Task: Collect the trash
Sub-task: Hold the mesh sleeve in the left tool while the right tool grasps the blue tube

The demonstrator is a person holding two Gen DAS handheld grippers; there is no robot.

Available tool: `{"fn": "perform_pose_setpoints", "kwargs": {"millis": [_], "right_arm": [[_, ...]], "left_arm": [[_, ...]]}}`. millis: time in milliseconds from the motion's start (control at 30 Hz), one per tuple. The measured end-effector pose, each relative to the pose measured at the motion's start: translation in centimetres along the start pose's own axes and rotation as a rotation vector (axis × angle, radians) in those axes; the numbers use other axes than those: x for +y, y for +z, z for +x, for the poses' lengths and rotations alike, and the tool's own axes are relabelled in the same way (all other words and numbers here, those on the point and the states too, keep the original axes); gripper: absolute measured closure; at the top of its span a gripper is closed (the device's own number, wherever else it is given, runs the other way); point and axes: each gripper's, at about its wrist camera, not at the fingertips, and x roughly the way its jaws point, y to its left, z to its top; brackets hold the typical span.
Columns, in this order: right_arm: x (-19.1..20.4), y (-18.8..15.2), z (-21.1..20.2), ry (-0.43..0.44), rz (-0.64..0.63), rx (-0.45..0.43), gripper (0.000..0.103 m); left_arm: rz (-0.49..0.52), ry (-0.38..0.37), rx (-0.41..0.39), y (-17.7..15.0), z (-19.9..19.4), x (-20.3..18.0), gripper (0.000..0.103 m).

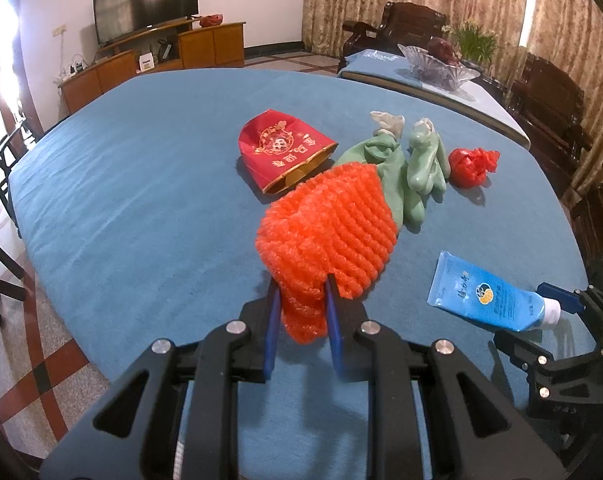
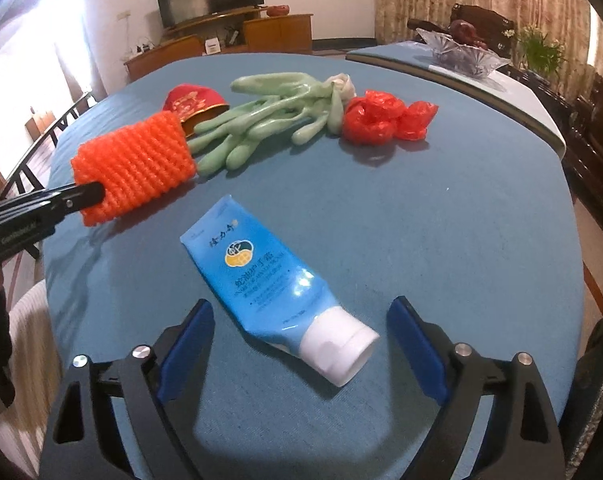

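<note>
While the left gripper (image 1: 303, 292) pinches one orange foam net (image 1: 329, 220) and the right gripper (image 2: 301, 340) gapes around one blue tube (image 2: 269, 280), two green gloves (image 2: 261, 120), one red bag (image 2: 381, 118) and one red pouch (image 1: 281, 148) lie on the blue tablecloth (image 1: 141, 200); a television (image 1: 145, 4) hangs beyond

A white wall (image 1: 229, 4) at the far end carries a dark television (image 1: 145, 4) above a low wooden cabinet (image 1: 149, 60). Patterned beige curtains (image 1: 365, 0) hang to the right behind dark carved wooden chairs (image 1: 405, 24). The floor (image 1: 25, 364) is speckled tile with red and dark bands, and strong light glares in from the left.
</note>
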Motion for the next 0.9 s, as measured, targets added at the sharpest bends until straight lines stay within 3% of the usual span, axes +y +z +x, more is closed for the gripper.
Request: {"fn": "perform_pose_setpoints", "kwargs": {"millis": [133, 267, 400, 500, 600, 667, 800, 900], "right_arm": [[-0.1, 0.1, -0.2, -0.015, 0.007, -0.014, 0.041], [-1.1, 0.0, -0.5, -0.046, 0.106, -0.032, 0.052], [-1.1, 0.0, -0.7, -0.067, 0.155, -0.038, 0.049], [-1.0, 0.2, -0.4, -0.064, 0.141, -0.041, 0.040], [-1.1, 0.6, 0.0, -0.071, 0.137, -0.038, 0.033], [-1.1, 0.8, 0.1, -0.071, 0.140, -0.040, 0.033], [-1.5, 0.8, 0.2, -0.070, 0.153, -0.041, 0.035], [-1.9, 0.8, 0.0, -0.072, 0.170, -0.049, 0.050]], "left_arm": [[0.016, -0.008, 0.002, -0.1, -0.3, -0.4, 0.082], [0.027, -0.021, 0.005, -0.3, -0.4, -0.9, 0.082], [0.036, -0.031, 0.007, -0.4, -0.4, -1.3, 0.082], [0.037, -0.042, 0.010, -0.4, -0.3, -1.4, 0.079], [0.032, -0.055, 0.016, -0.2, 0.0, -1.3, 0.069], [0.019, -0.054, 0.018, -0.1, 0.2, -1.0, 0.061], [0.008, -0.057, 0.023, 0.3, 1.0, -0.8, 0.054], [0.005, -0.054, 0.026, 0.7, 1.7, -0.8, 0.053]]}}
